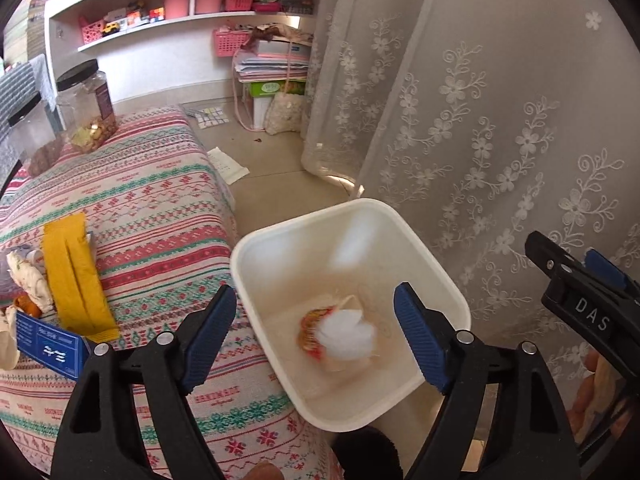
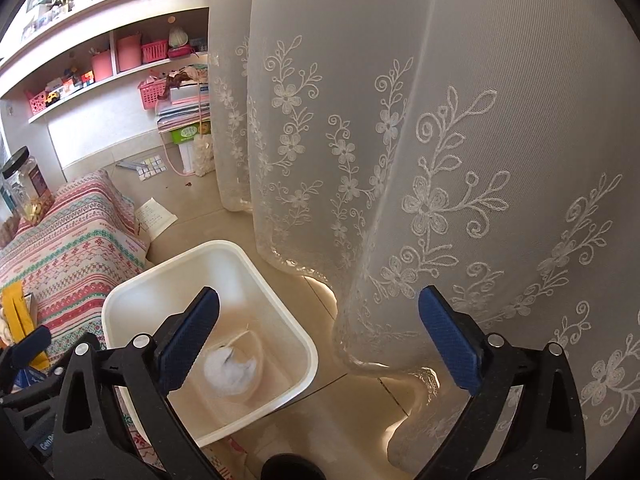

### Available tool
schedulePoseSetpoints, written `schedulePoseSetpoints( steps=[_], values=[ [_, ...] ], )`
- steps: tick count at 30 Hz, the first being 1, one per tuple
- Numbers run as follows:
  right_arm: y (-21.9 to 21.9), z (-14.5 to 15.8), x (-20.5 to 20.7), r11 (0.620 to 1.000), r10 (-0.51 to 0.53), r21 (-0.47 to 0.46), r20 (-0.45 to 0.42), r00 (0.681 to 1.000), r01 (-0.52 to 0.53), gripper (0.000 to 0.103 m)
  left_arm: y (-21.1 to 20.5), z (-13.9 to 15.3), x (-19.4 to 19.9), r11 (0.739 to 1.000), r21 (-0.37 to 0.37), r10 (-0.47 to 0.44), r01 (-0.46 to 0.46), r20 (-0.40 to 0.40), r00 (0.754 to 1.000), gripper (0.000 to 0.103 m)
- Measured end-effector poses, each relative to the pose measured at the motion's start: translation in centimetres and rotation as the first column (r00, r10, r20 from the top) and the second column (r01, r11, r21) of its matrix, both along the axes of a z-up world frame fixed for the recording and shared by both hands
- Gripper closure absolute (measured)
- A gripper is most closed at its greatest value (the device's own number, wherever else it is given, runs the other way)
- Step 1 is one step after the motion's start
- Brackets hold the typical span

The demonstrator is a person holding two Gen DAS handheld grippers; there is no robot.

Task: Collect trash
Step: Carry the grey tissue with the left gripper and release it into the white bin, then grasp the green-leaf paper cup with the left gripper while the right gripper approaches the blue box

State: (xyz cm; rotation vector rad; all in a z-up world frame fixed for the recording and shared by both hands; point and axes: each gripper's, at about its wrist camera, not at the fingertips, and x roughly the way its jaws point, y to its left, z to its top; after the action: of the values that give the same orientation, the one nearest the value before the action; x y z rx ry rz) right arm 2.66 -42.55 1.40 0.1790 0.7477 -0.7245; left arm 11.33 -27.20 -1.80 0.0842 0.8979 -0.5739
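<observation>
Hovering over the white bin, the left claw is spread wide with nothing between its blue pads. The right claw is equally wide and empty, above the bin's rim and the floor beside it. Inside the bin lie a white tissue wad and an orange-red wrapper. Left of the bin, on the striped bed cover, rest a yellow packet, a blue box and crumpled scraps. Farther back stand a black-lidded jar, the lace curtain and pink shelves.
</observation>
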Motion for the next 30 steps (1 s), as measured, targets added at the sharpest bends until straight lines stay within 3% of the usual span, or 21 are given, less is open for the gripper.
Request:
schedulePoseSetpoints(
  steps=[7, 30],
  values=[
    [1.6, 0.1, 0.7, 0.999, 0.053, 0.011, 0.013, 0.999, -0.053, 0.007, 2.2, 1.2, 0.4, 0.994, 0.032, 0.103, -0.105, 0.045, 0.994, 0.014],
    [9.2, 0.8, 5.4, 0.974, 0.223, 0.031, 0.009, 0.975, -0.223, 0.007, 12.3, 2.3, 2.5, 0.941, 0.084, 0.320, -0.327, 0.084, 0.944, 0.013]
  ],
)
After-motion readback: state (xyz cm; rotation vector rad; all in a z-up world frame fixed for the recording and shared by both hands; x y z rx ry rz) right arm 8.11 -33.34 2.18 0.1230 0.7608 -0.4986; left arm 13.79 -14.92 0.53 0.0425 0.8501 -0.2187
